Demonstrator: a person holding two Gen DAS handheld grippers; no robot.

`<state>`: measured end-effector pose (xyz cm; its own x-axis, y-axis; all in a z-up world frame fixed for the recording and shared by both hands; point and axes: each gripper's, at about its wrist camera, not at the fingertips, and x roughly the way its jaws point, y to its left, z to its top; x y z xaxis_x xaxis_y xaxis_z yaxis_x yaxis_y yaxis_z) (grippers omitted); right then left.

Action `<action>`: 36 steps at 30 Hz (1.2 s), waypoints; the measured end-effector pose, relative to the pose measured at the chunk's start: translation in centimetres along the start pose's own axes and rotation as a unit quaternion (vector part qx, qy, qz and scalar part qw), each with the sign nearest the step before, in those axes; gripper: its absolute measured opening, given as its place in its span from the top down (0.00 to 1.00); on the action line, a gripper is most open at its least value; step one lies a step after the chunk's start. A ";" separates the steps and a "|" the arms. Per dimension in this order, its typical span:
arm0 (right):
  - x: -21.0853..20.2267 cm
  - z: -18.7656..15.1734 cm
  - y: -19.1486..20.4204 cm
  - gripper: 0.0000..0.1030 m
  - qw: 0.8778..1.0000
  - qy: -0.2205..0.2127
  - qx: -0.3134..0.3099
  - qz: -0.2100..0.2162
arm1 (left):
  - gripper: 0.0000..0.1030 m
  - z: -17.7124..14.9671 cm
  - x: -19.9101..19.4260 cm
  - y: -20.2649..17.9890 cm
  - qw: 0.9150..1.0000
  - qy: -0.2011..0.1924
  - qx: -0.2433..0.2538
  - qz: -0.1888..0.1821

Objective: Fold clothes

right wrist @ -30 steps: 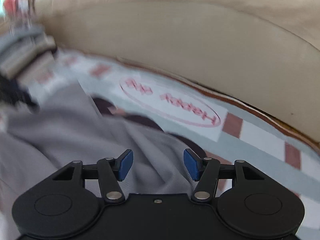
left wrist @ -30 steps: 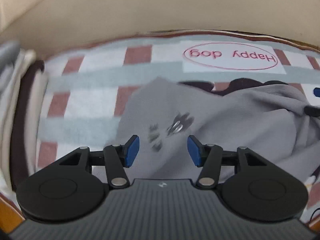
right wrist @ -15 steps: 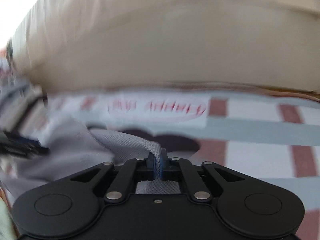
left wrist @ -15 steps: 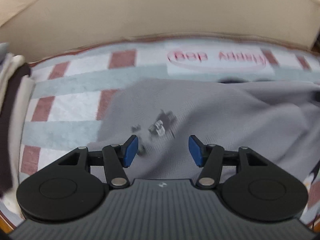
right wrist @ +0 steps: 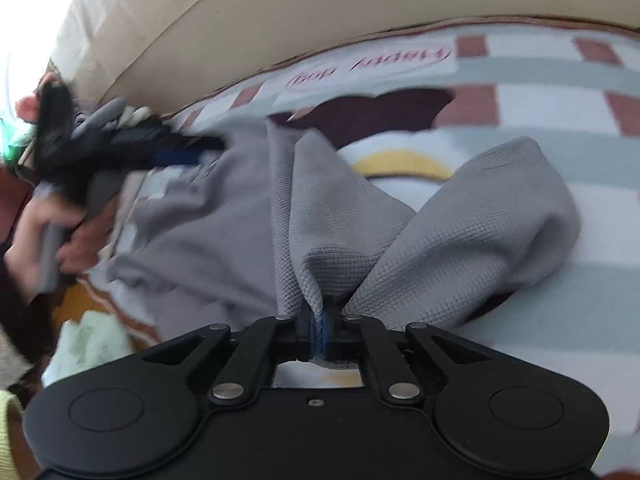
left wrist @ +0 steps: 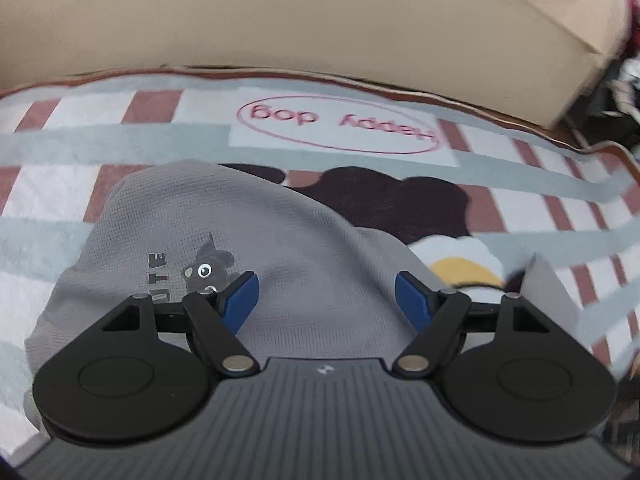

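A grey knit garment [left wrist: 280, 248] with a small cartoon print lies crumpled on a checked blanket [left wrist: 120, 148]. My left gripper [left wrist: 326, 298] is open, its blue pads just above the cloth, holding nothing. My right gripper [right wrist: 318, 334] is shut on a bunched fold of the grey garment [right wrist: 320, 240] and lifts it, so the cloth fans out from the jaws. In the right wrist view my left gripper [right wrist: 176, 152] appears blurred at the left, held in a hand.
The blanket [right wrist: 560, 80] bears a "Happy dog" label [left wrist: 340, 122] and a dark dog figure [left wrist: 384, 200]. A beige sofa back [left wrist: 320, 20] rises behind it. A stack of folded clothes [right wrist: 116, 116] lies at the far left. A pale green cloth [right wrist: 92, 344] lies below.
My right gripper closed on a fold of the grey garment and pulled it up and toward me. The garment bunched together, uncovering the dog figure. My left gripper stayed open over the cloth.
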<state>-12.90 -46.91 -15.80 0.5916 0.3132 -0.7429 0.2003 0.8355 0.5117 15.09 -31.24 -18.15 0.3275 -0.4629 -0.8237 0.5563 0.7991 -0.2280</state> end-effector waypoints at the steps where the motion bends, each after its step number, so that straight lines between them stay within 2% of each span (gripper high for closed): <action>1: 0.2 -0.1 0.6 0.95 1.000 0.011 -0.009 0.003 | 0.27 0.3 0.6 0.1 1.000 0.005 -0.019 0.000; 5: 0.4 -0.6 2.7 0.95 0.998 0.032 -0.060 -0.005 | 0.28 0.8 3.5 0.8 0.995 0.045 -0.087 -0.036; 6: 0.5 -0.5 2.9 0.95 0.997 0.035 -0.065 -0.005 | 0.32 0.6 4.2 0.7 0.994 0.046 -0.090 -0.036; 8: 0.7 -0.3 2.8 0.95 0.997 0.038 -0.060 -0.003 | 0.74 -0.1 4.7 0.0 0.997 0.031 -0.061 -0.019; 9: 0.6 -0.3 2.7 0.95 0.998 0.037 -0.054 -0.003 | 0.98 -0.4 4.8 -0.4 0.999 0.022 -0.039 -0.008; 12: 0.2 -0.2 3.0 0.92 0.998 0.038 -0.058 -0.012 | 0.98 -2.1 3.1 -0.6 1.000 -0.027 -0.013 0.009; 14: -0.3 0.1 3.2 0.85 0.997 0.030 -0.067 -0.023 | 0.98 -3.1 1.5 -0.4 0.999 -0.044 -0.013 0.020; 15: -0.9 0.1 3.3 0.82 0.997 0.013 -0.068 -0.028 | 0.98 -3.6 0.8 -0.2 0.998 -0.048 -0.014 0.027; 17: -2.4 0.2 3.6 0.56 0.997 -0.027 -0.067 -0.026 | 0.98 -4.2 -0.1 0.2 0.998 -0.049 -0.016 0.035; 18: -3.0 0.2 3.6 0.54 0.997 -0.044 -0.066 -0.022 | 0.98 -4.5 -0.4 0.5 0.998 -0.051 -0.018 0.034; 21: -3.0 0.9 3.5 0.54 0.996 -0.044 -0.072 -0.020 | 0.98 -5.0 -0.3 1.6 0.998 -0.051 -0.033 0.021; 25: -1.7 2.0 5.0 0.54 0.985 -0.022 -0.154 -0.080 | 0.97 -5.4 0.0 3.3 0.998 -0.040 -0.054 -0.004; 27: -1.0 2.8 5.5 0.54 0.982 -0.023 -0.164 -0.093 | 0.97 -5.4 0.1 4.1 0.997 -0.031 -0.065 -0.017; 29: -0.3 3.8 5.7 0.54 0.983 -0.023 -0.159 -0.083 | 0.97 -5.4 -0.1 4.4 0.997 -0.030 -0.067 -0.027; 33: 1.9 6.5 6.4 0.54 0.981 -0.012 -0.179 -0.072 | 0.98 -5.8 -1.4 4.0 0.998 -0.043 -0.045 -0.016; 36: 3.7 9.4 6.8 0.53 0.981 -0.020 -0.183 -0.057 | 0.98 -6.3 -3.1 3.6 0.998 -0.057 -0.020 -0.019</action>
<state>-2.06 -44.34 -11.00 0.6137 0.1958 -0.7648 -0.0220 0.9726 0.2314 11.26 -24.55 -19.68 0.3928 -0.5320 -0.7501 0.5401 0.7936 -0.2800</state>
